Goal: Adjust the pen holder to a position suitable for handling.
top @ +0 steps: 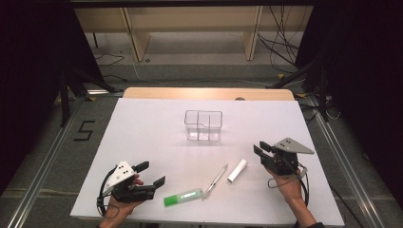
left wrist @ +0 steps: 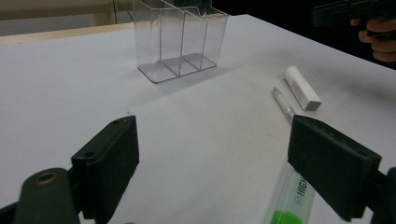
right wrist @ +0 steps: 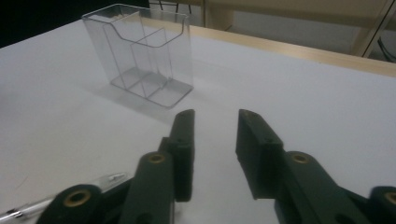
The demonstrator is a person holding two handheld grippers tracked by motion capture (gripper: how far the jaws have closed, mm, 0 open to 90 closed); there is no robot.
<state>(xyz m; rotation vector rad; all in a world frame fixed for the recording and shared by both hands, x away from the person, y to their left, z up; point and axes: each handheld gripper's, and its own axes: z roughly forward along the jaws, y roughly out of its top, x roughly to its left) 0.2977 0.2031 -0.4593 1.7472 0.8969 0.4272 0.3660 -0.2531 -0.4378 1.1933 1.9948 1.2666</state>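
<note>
A clear plastic organizer point(top: 203, 126) with dividers stands upright and empty at the middle of the white table top point(top: 142, 137). Toward the front lie a green highlighter point(top: 183, 196), a clear pen point(top: 216, 179) and a small white tube point(top: 236, 170). My left gripper point(top: 152, 173) rests at the front left, open wide with nothing between its jaws; the highlighter point(left wrist: 292, 200) lies just beyond its right jaw. My right gripper point(top: 260, 147) hovers right of the white tube, its jaws a narrow gap apart and empty, pointing toward the organizer point(right wrist: 140, 56). The pen point(right wrist: 70, 193) lies to its lower left.
The table's wooden far edge point(top: 209, 93) shows behind the white top. Beyond it are shelf legs point(top: 138, 42) and cables point(top: 280, 42) on the floor. Dark stands point(top: 66, 90) flank the table on both sides.
</note>
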